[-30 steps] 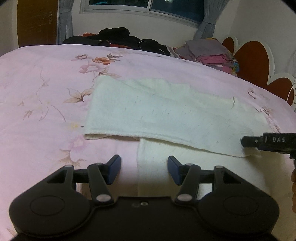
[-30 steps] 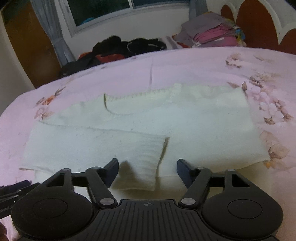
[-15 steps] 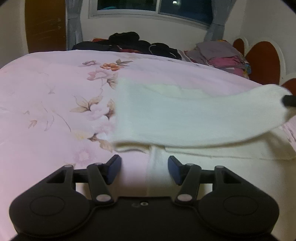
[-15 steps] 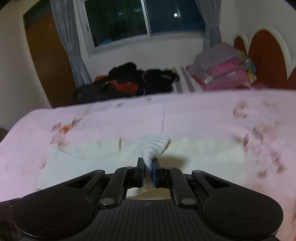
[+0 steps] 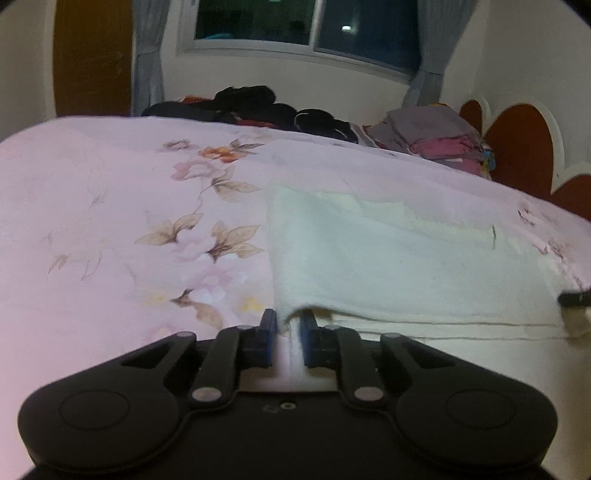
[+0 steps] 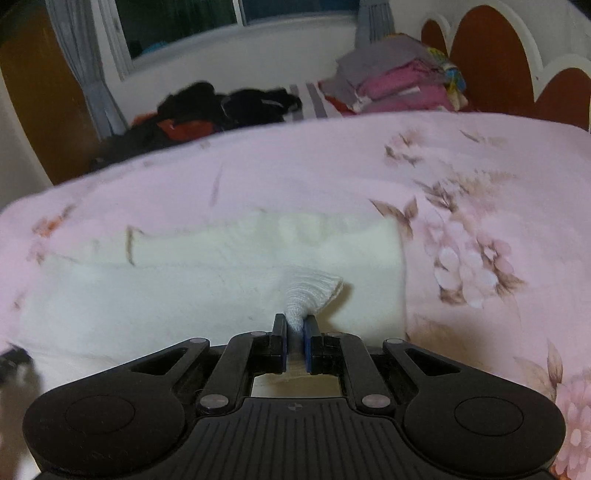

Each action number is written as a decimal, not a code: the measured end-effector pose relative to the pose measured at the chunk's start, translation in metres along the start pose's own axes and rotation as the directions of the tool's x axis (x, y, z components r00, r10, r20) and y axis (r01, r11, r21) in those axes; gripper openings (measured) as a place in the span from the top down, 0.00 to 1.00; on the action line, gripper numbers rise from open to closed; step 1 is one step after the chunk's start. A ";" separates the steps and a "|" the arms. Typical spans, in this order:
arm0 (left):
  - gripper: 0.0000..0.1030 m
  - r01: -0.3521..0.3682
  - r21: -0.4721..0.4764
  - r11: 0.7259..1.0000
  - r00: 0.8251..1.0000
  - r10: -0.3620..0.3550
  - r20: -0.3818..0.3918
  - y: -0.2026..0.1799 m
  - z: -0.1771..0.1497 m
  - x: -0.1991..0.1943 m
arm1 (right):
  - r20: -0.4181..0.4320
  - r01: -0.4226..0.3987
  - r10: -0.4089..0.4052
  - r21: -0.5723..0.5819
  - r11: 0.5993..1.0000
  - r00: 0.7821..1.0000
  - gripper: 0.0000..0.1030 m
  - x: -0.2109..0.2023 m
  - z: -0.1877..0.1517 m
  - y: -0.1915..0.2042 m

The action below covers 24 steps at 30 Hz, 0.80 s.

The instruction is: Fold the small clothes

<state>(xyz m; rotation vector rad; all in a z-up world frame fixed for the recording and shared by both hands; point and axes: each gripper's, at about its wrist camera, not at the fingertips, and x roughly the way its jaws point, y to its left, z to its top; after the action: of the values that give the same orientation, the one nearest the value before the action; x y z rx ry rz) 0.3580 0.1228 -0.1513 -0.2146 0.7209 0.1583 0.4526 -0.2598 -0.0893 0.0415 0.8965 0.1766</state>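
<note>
A cream knit garment (image 5: pixel 388 258) lies folded on the pink floral bedspread (image 5: pixel 110 221). My left gripper (image 5: pixel 288 325) is shut on the garment's near left edge, with cloth pinched between its blue pads. My right gripper (image 6: pixel 294 328) is shut on a ribbed cuff (image 6: pixel 310 291) of the same garment (image 6: pixel 184 288), which bunches up out of the jaws. The right gripper's tip shows at the right edge of the left wrist view (image 5: pixel 574 298). The left gripper's tip shows blurred at the left edge of the right wrist view (image 6: pixel 14 356).
A heap of dark clothes (image 5: pixel 258 107) lies at the far edge of the bed. A stack of folded grey and pink clothes (image 6: pixel 399 81) sits by the red and white headboard (image 6: pixel 498 62). A window (image 5: pixel 306 33) with curtains is behind.
My left gripper has closed on the garment's near left edge. My right gripper has stayed shut on the cuff and come lower, carrying the sleeve across the garment.
</note>
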 end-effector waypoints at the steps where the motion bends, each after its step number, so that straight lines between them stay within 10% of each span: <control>1: 0.87 -0.006 -0.001 1.000 1.000 0.006 0.001 0.001 0.000 -0.002 | 0.000 0.024 -0.024 -0.016 1.000 1.000 0.92 0.002 -0.003 -0.001; 5: 0.92 -0.026 0.005 1.000 0.999 0.026 -0.024 0.007 0.002 -0.006 | 0.018 0.063 -0.062 -0.043 0.997 0.998 0.88 0.001 -0.007 -0.002; 8: 0.92 0.001 -0.030 1.000 1.000 -0.002 -0.014 0.016 0.007 -0.019 | 0.083 0.104 -0.102 -0.014 0.995 0.991 0.65 -0.012 -0.006 -0.007; 24: 0.81 0.107 0.037 0.994 0.994 -0.107 -0.010 -0.036 0.053 0.038 | 0.095 -0.003 0.005 -0.024 1.000 0.995 0.66 0.007 0.007 0.034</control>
<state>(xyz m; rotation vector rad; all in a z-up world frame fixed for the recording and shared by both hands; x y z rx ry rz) 0.4284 0.1036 -0.1329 -0.2174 0.7182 0.0413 0.4576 -0.2249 -0.0872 0.0289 0.7991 0.1877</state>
